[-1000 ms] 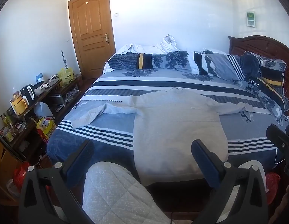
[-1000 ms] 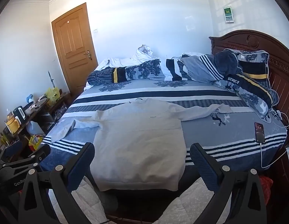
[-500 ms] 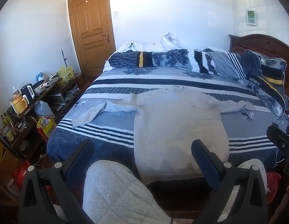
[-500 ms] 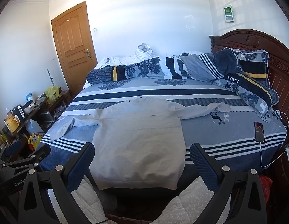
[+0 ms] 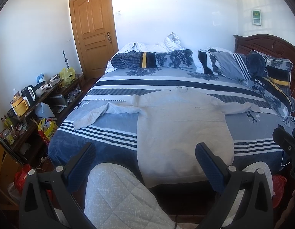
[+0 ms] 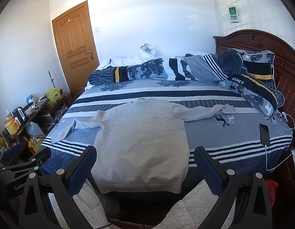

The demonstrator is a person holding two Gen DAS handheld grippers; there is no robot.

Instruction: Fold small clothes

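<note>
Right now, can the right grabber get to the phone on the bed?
Probably yes. The phone lies in the open on the bedspread, on the right gripper's side, with nothing between. Its jaws are open and empty, though it hangs short of the bed edge.

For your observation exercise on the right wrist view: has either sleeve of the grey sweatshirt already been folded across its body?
No: the grey sweatshirt lies flat on the bed, both sleeves stretched outward.
</note>
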